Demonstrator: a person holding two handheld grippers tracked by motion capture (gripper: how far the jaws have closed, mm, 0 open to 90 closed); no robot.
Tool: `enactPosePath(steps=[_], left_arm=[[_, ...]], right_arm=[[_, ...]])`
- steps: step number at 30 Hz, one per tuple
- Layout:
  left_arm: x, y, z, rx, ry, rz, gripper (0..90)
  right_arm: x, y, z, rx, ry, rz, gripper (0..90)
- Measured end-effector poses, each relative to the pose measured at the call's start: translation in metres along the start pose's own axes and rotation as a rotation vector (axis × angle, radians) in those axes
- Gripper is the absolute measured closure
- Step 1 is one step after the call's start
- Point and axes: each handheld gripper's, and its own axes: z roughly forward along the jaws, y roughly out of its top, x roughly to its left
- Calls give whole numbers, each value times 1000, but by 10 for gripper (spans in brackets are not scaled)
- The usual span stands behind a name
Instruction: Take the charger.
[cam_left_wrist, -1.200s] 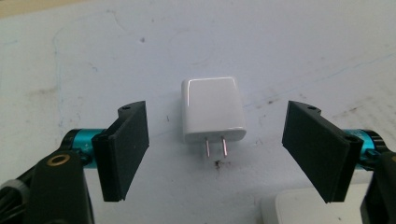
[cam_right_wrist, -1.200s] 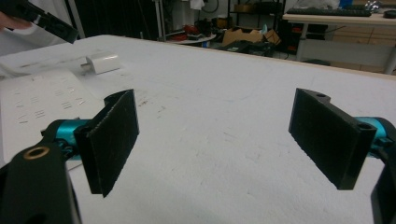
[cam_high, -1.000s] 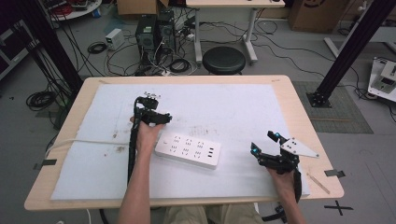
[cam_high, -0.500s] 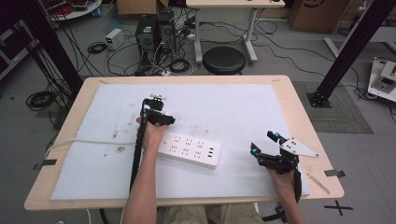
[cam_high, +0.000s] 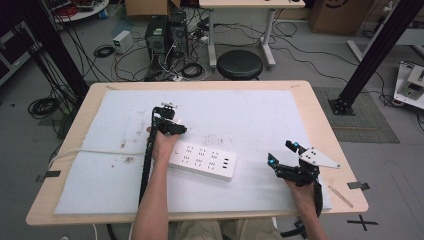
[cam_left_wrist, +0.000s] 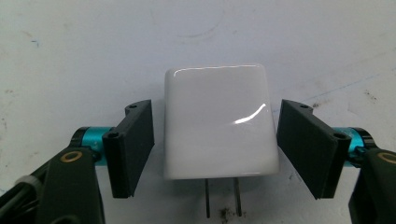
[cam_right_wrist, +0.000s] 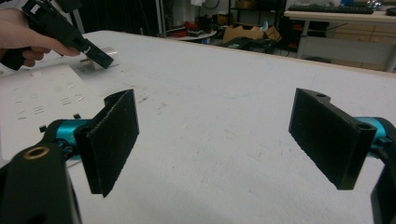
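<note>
L gripper (cam_left_wrist: 215, 144) is spread wide w/ the white charger plug (cam_left_wrist: 217, 121) dead centre between its jaws, not touching; prongs point back toward the tool. Power strip (cam_high: 202, 160) just R of it. R gripper (cam_right_wrist: 215, 140) spread, empty, well apart.

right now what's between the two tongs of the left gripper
A white plug adapter lies between the open left gripper's tongs in the left gripper view, prongs toward the camera, with a narrow gap on each side.
</note>
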Motion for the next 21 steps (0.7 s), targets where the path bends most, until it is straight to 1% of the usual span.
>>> enactPosePath(steps=[4, 10, 14, 15, 16, 18, 19, 21], left_arm=[[0, 0, 0, -1, -4, -1, 300], [-1, 0, 0, -7, -7, 9, 361], [-1, 0, 0, -7, -7, 12, 374], [-1, 0, 0, -7, -13, 16, 374], [-1, 0, 0, -7, -13, 16, 397], [-1, 0, -1, -10, -17, 15, 404], [-1, 0, -1, -10, -17, 15, 422], [-1, 0, -1, -11, -17, 14, 422]], right_arm=[[-1, 0, 0, -2, 2, -11, 163], [0, 0, 1, -2, 2, -9, 163], [0, 0, 1, -2, 3, -9, 163], [0, 0, 1, -2, 2, -9, 163], [0, 0, 1, -2, 2, -9, 163], [0, 0, 1, -1, 2, -10, 163], [0, 0, 1, -1, 3, -8, 163], [0, 0, 1, -2, 3, -9, 163]])
